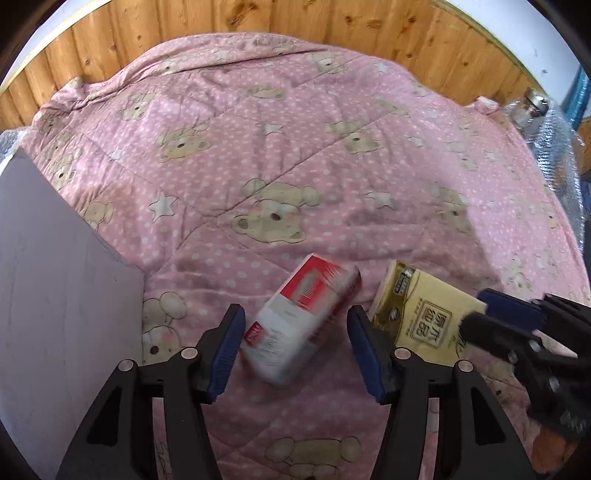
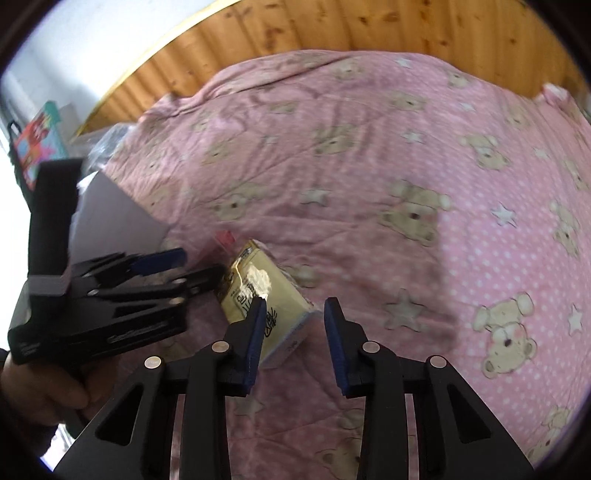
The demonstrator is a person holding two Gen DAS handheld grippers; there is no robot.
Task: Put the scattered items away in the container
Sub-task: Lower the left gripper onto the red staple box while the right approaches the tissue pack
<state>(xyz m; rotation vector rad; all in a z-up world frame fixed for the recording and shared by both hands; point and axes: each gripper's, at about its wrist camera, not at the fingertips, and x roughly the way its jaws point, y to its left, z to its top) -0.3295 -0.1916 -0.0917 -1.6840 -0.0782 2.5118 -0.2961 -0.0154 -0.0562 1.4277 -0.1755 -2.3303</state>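
A red and white tissue pack [image 1: 301, 317] lies on the pink quilt between the open fingers of my left gripper [image 1: 295, 328], untouched by either pad. A yellow tissue pack [image 1: 424, 315] lies just to its right. In the right wrist view the yellow tissue pack [image 2: 264, 299] sits ahead of my open right gripper [image 2: 295, 323], partly behind the left finger. The right gripper [image 1: 491, 312] reaches the yellow pack's right edge in the left wrist view. The white container [image 1: 59, 280] stands at the left. The left gripper [image 2: 184, 269] is at the left, held by a hand [image 2: 40, 387].
A pink bear-print quilt [image 1: 295, 166] covers the bed against a wooden wall [image 1: 258, 18]. A glass jar [image 1: 528, 107] and bubble wrap [image 1: 557, 147] sit at the far right. A colourful box [image 2: 37, 140] stands at the far left of the right wrist view.
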